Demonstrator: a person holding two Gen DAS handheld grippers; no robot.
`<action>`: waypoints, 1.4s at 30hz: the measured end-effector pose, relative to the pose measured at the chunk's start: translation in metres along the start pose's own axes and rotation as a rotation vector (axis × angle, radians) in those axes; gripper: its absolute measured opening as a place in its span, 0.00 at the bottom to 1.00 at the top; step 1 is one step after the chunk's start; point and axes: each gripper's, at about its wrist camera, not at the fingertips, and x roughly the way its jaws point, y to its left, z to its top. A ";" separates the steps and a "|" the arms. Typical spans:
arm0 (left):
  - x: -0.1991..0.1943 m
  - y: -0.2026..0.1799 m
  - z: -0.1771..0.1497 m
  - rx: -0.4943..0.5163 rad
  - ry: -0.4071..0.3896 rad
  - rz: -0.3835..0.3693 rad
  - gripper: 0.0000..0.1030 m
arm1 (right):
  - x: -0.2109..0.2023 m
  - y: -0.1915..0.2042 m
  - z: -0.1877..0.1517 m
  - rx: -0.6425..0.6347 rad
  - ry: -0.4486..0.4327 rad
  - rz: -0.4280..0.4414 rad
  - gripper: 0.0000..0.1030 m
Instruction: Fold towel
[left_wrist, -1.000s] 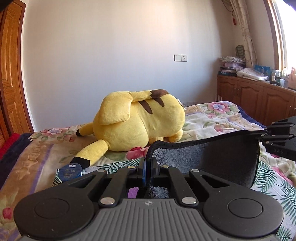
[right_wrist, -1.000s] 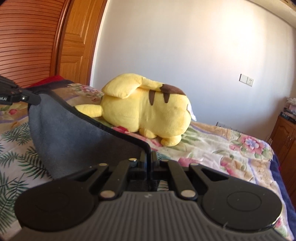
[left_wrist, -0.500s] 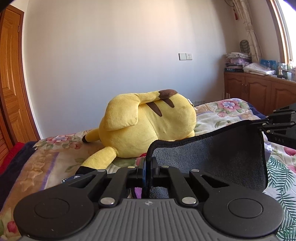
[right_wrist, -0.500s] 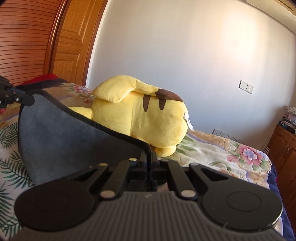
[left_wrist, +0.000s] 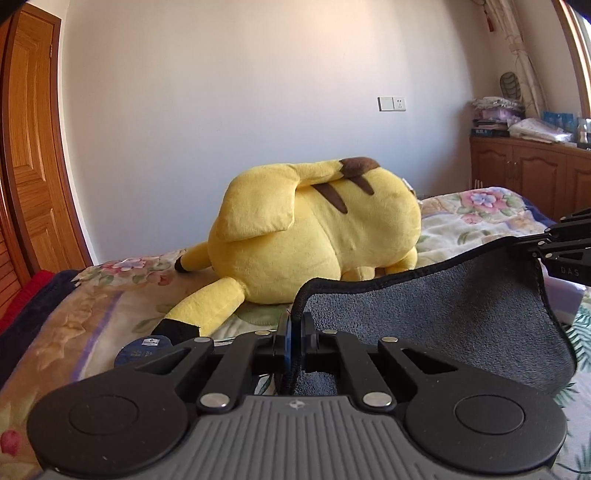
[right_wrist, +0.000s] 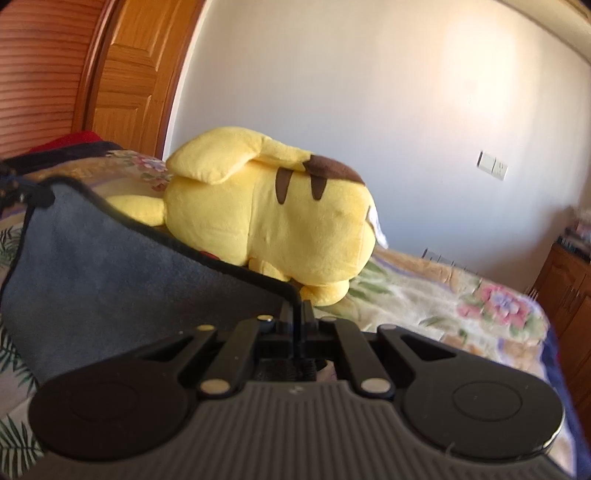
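Your right gripper (right_wrist: 297, 325) is clamped on the black-piped edge of the grey towel (right_wrist: 122, 266), which stretches off to the left, raised above the floral bedspread (right_wrist: 436, 306). At the far left edge your left gripper (right_wrist: 22, 192) pinches the towel's other corner. Behind the towel a yellow plush toy (right_wrist: 273, 221) lies on the bed, near a wooden door (right_wrist: 136, 74).

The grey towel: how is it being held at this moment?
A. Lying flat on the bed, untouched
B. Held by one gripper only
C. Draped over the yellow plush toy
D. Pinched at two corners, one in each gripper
D: the left gripper and the right gripper are each shut on a black-trimmed corner of the grey towel, which hangs stretched between them.
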 end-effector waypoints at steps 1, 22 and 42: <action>0.004 0.000 -0.002 -0.001 0.001 0.003 0.00 | 0.004 0.000 -0.002 0.006 0.003 -0.001 0.04; 0.076 0.001 -0.039 -0.044 0.133 0.019 0.00 | 0.060 0.006 -0.055 0.032 0.095 0.000 0.05; -0.017 -0.028 -0.002 -0.014 0.139 -0.036 0.42 | -0.035 -0.006 -0.021 0.133 0.115 0.053 0.38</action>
